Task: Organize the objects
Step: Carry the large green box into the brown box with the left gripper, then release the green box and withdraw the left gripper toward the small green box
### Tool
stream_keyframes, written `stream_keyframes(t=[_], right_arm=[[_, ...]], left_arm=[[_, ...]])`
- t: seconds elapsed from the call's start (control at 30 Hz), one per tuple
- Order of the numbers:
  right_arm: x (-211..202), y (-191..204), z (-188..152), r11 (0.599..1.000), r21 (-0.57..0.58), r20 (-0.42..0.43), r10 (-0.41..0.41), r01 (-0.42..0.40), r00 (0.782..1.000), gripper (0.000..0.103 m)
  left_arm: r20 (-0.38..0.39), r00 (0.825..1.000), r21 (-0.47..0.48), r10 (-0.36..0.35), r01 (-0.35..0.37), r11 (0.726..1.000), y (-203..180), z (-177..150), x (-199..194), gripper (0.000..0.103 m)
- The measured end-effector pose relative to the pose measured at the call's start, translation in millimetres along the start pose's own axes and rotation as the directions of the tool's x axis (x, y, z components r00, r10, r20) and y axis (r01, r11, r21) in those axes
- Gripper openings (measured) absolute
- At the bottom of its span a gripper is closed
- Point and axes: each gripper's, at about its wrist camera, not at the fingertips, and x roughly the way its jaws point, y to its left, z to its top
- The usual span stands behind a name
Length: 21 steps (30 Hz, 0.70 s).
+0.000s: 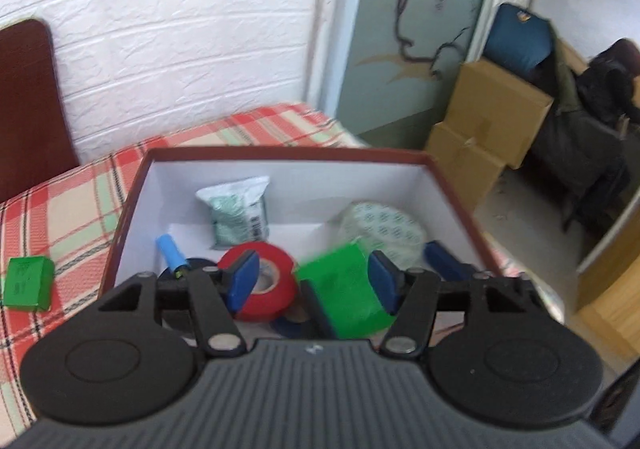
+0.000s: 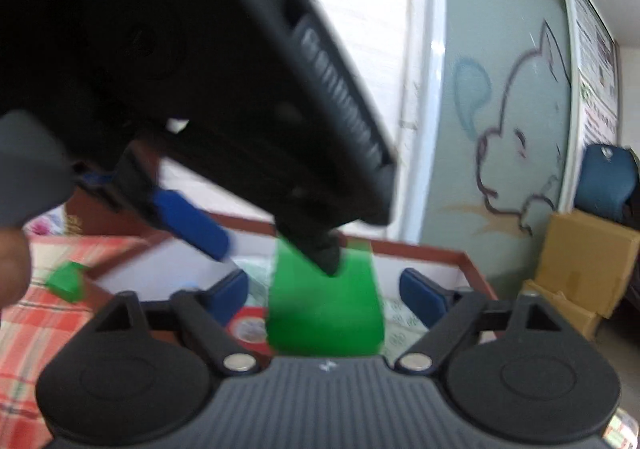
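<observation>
A green block (image 1: 342,291) is seen over the open red-rimmed box (image 1: 288,153), between the spread pads of the left gripper (image 1: 314,283); its right side lies against the right pad, the left pad stands clear. The right gripper (image 2: 324,295) is also held apart, the block between its fingers without contact. A second green block (image 1: 27,281) rests on the plaid tablecloth (image 1: 76,205), left of the box. Red tape (image 1: 262,281) lies inside.

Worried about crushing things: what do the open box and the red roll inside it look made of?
The box looks like stiff cardboard, matte white inside with a maroon rim. The red roll looks like glossy plastic tape wound on a pale core, probably cardboard.
</observation>
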Motion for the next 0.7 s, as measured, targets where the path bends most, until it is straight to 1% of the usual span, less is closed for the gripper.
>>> stream_keyframes(t=[0.03, 0.1, 0.17, 0.23, 0.3, 0.4, 0.47, 0.57, 0.7], right_arm=[[-0.9, -3.3, -2.3, 1.000, 0.025, -0.003, 0.008, -0.008, 1.000, 0.086], [-9.5, -7.6, -9.9, 0.998, 0.058, 0.028, 0.012, -0.013, 1.000, 0.089], [-17.9, -7.7, -14.9, 0.998, 0.065, 0.055, -0.006, 0.002, 0.998, 0.092], [-25.0, -6.0, -17.2, 0.997, 0.080, 0.067, -0.012, 0.007, 0.998, 0.094], [-35.0, -3.8, -20.2, 0.995, 0.096, 0.081, -0.018, 0.010, 0.997, 0.094], [-51.9, 0.7, -26.2, 0.995, 0.094, 0.105, -0.027, 0.017, 0.994, 0.096], [-63.0, 6.7, -26.4, 0.995, 0.095, 0.106, -0.021, 0.011, 0.994, 0.097], [-69.9, 14.0, -29.3, 0.996, 0.090, 0.074, 0.008, -0.014, 0.997, 0.097], [-70.8, 21.5, -36.8, 0.991, 0.109, -0.026, 0.085, -0.081, 0.996, 0.098]], left_arm=[[-0.003, 1.000, -0.003, 0.003, -0.003, 1.000, 2.2, -3.4, 1.2, 0.062], [0.004, 1.000, 0.010, 0.020, -0.020, 1.000, 6.9, -9.9, -4.4, 0.062], [0.008, 0.999, 0.029, 0.048, -0.048, 0.998, 7.3, -15.2, -7.7, 0.064], [0.020, 0.999, 0.034, 0.050, -0.050, 0.998, 6.6, -20.1, -14.8, 0.066], [0.036, 0.997, 0.062, 0.062, -0.065, 0.996, 2.2, -24.9, -23.4, 0.066], [0.064, 0.994, 0.107, 0.088, -0.094, 0.990, -3.9, -34.3, -37.0, 0.067], [0.069, 0.993, 0.115, 0.092, -0.100, 0.988, -4.4, -40.9, -45.5, 0.067], [0.068, 0.992, 0.120, 0.102, -0.110, 0.987, -2.3, -52.4, -55.4, 0.069], [0.049, 0.988, 0.128, 0.147, -0.152, 0.980, 5.4, -68.8, -61.3, 0.070]])
